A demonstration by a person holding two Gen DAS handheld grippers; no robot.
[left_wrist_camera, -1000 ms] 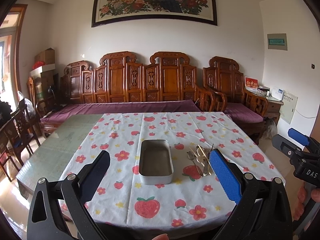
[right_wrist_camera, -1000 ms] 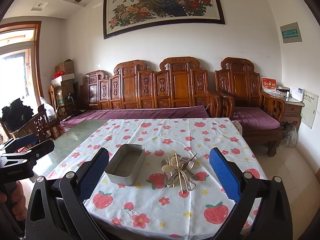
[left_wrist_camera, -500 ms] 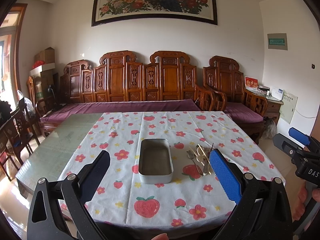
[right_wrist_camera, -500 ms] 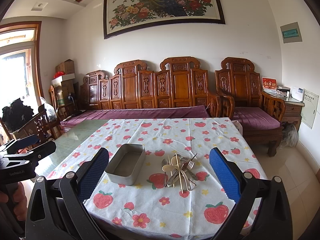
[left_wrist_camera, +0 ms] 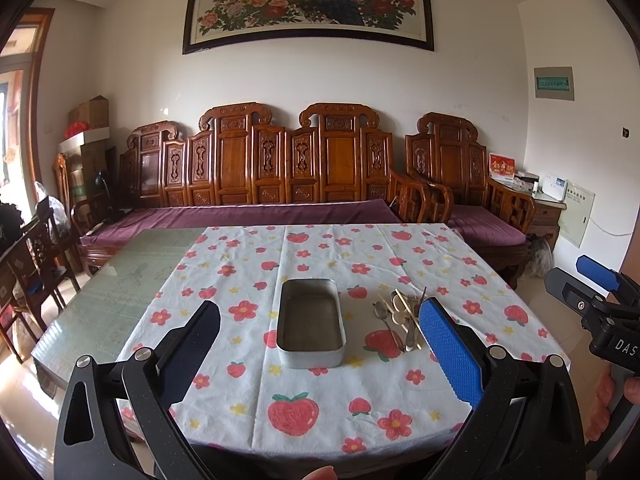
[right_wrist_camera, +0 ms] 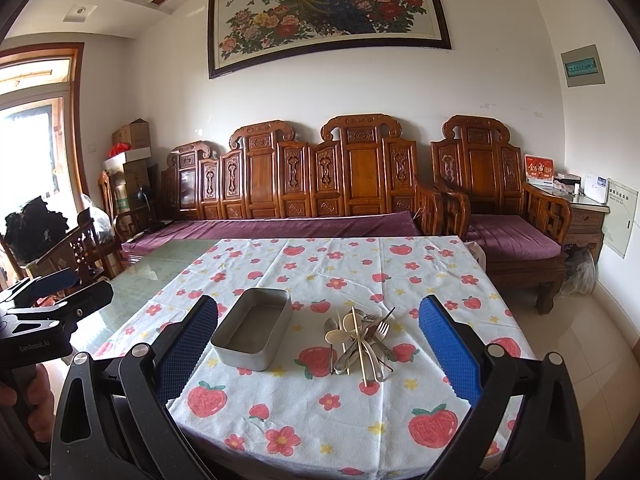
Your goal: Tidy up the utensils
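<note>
We hold both grippers above the near edge of the desk [left_wrist_camera: 120, 304], neither touching anything. Our left gripper [left_wrist_camera: 320, 354] has its fingers spread wide, with nothing between the blue pads; through that gap we see the metal tin [left_wrist_camera: 311, 323] lying on the strawberry-print cloth [left_wrist_camera: 360, 252]. Our right gripper [right_wrist_camera: 318, 350] is likewise spread wide and holds nothing.

The utensils [right_wrist_camera: 362, 340] lie in a loose crossed heap on the cloth, just to the right of the tin and apart from it. In the heap we make out pale spoons, a metal spoon, forks and a pair of light chopsticks, overlapping one another. The tin, rectangular with rounded corners, holds nothing that we can see. In the left wrist view the heap [left_wrist_camera: 400, 316] sits partly behind the right pad of our left gripper.

The cloth covers the right part of the desk, and bare glass top shows on the left. Behind the desk stands a carved wooden bench [right_wrist_camera: 320, 184] with a purple cushion, beneath a framed peacock painting [right_wrist_camera: 328, 8].
</note>
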